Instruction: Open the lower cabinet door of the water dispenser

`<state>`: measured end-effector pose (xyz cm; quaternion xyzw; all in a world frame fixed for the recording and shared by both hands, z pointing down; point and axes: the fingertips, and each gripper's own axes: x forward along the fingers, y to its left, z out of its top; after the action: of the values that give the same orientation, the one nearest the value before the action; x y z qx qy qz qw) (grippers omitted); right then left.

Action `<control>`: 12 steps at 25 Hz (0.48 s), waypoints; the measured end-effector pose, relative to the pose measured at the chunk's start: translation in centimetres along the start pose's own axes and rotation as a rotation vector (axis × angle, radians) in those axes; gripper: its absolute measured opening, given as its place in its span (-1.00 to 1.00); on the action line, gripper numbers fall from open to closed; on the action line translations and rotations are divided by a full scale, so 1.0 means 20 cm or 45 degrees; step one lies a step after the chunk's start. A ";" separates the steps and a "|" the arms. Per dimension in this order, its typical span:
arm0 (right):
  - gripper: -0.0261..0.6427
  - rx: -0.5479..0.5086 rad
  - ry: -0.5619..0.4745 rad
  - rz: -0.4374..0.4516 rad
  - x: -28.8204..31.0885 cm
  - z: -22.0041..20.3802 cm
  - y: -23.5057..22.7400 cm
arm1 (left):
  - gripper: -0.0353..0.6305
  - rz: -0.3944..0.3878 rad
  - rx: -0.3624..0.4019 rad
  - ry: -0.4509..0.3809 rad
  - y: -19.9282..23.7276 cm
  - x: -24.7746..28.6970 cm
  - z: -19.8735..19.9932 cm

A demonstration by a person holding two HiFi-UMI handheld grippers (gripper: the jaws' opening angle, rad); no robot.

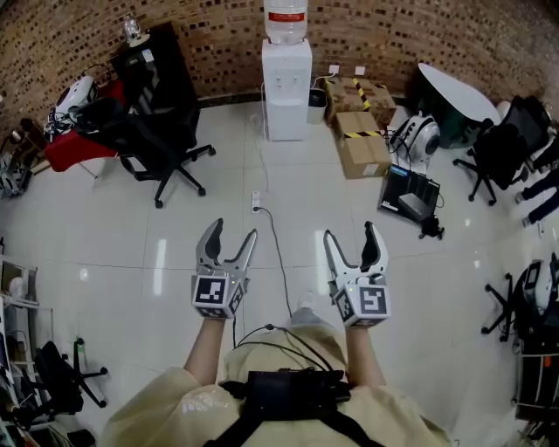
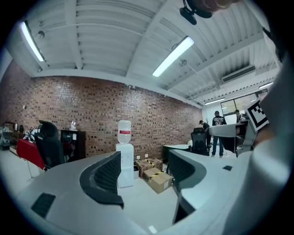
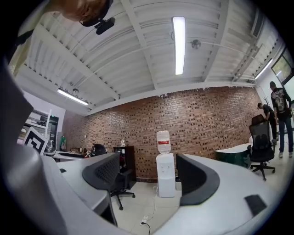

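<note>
The water dispenser [image 1: 286, 87] was white, its bottle [image 1: 286, 22] banded by a red label. The brick wall [image 1: 210, 35] was mottled red-brown, the cardboard boxes [image 1: 361, 144] tan (with yellow-and-black striped tape), the floor [image 1: 131, 236] glossy white.

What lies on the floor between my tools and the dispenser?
Mostly bare floor. Only a power strip and its cable lie before the dispenser, plain in the head view; the right gripper view shows them too.

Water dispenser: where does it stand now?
In the head view the water dispenser stands top centre against the brick wall, between a black chair and cardboard boxes.
</note>
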<state>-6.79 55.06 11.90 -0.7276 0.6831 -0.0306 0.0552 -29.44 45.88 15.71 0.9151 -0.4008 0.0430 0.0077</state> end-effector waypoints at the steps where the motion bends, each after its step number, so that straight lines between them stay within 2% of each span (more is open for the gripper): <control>1: 0.29 0.017 0.003 0.005 0.06 0.01 -0.08 | 0.04 0.006 0.000 -0.010 -0.02 0.08 0.02; 7: 0.28 0.081 0.037 0.061 0.32 -0.02 -0.37 | 0.04 0.057 -0.029 0.021 -0.07 0.46 0.06; 12: 0.28 0.147 0.064 0.083 0.53 -0.08 -0.57 | 0.04 0.073 -0.009 0.060 -0.12 0.68 0.07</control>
<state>4.97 45.19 14.56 -0.6997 0.7046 -0.0864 0.0807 -18.38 37.53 15.55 0.9021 -0.4265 0.0632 0.0193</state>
